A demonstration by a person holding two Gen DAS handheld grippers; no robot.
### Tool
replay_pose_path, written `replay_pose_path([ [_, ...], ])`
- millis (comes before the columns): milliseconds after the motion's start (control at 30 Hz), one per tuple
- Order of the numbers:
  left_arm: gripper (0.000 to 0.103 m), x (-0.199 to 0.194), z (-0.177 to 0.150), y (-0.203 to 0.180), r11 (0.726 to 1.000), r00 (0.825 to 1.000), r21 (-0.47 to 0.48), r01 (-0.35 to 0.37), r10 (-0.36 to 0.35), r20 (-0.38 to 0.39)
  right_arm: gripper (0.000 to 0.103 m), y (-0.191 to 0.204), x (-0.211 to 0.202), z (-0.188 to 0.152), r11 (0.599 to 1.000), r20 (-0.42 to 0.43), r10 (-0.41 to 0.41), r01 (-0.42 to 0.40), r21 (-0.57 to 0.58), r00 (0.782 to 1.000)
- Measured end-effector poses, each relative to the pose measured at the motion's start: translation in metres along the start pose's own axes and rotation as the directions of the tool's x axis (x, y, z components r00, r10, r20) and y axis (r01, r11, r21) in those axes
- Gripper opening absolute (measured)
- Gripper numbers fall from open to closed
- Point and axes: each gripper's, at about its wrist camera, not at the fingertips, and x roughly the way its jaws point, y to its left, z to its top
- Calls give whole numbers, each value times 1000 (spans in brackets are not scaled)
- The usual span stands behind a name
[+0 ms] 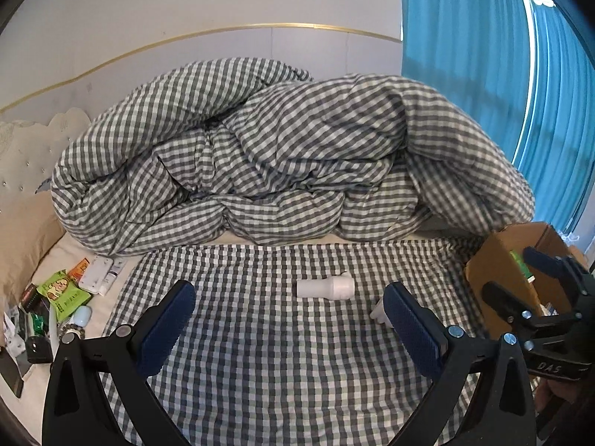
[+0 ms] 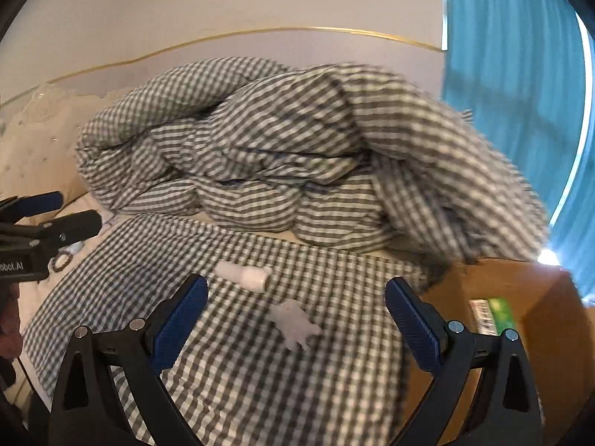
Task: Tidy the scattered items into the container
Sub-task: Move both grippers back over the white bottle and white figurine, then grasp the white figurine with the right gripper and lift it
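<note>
A white plastic bottle [image 1: 325, 288] [image 2: 245, 275] lies on its side on the checked sheet. Just ahead of it, my left gripper [image 1: 290, 295] is open and holds nothing. A small white piece [image 2: 293, 321] [image 1: 376, 312] lies beside the bottle, ahead of my right gripper [image 2: 297, 286], which is also open and bare. The brown cardboard box [image 1: 498, 271] [image 2: 543, 297] stands at the right with a green packet [image 2: 496, 316] inside. Each gripper shows in the other's view: right gripper [image 1: 511, 271], left gripper [image 2: 74, 210]. Several scattered packets and small items [image 1: 63, 293] lie far left.
A heaped checked duvet [image 1: 282, 156] fills the back of the bed. A blue curtain [image 1: 483, 74] hangs at the right. A cream pillow [image 1: 26, 223] and padded headboard stand at the left. The flat checked sheet [image 1: 260, 353] lies under both grippers.
</note>
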Motion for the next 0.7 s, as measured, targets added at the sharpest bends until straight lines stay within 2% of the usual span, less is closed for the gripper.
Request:
replay_pose_path([
  [367,103,49,-8,12,998,999,-56,3,-6,-51,97,1,85,-13,998,-148,-9,1,-57,989],
  [633,103,80,-16,21,997,995,-77,-10,2,-98,96,-3,162,-39,994,-290,-4,-28,-105,957],
  [700,103,87,-18,23,997,994,-78,-15,6,-109,91,-3,174,-45,993,-319,-15,-25,-119,948],
])
